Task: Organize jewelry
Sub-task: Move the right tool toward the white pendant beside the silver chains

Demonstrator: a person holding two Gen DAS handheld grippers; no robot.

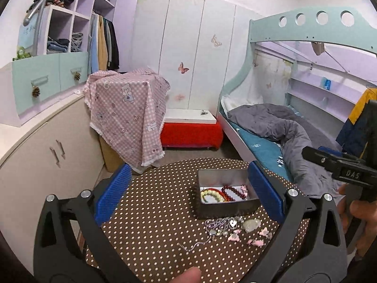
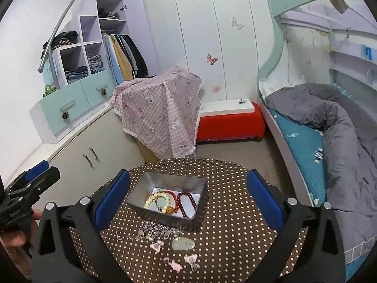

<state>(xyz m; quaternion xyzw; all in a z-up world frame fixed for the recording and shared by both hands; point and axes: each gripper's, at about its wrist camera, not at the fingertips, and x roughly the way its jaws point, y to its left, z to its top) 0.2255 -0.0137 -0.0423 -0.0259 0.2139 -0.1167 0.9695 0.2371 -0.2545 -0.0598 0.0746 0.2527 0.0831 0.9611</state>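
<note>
While hovering above the dotted bench (image 2: 223, 224), both spread wide: left tool (image 1: 188, 198), right tool (image 2: 188, 200), gripping nothing. Bracelets (image 2: 169, 202) inside metal tin (image 2: 141, 188); pink clips (image 2: 174, 263) and necklaces (image 2: 153, 230) just beside.

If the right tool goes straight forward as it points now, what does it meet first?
Probably the metal tin holding bracelets, which lies ahead between the open right tool fingers; depth is unclear.

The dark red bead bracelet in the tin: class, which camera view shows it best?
The right wrist view. It looks down into the metal tin, so the whole loop of the dark red bead bracelet shows. In the left wrist view, the tin's near wall hides part of the bracelet.
</note>
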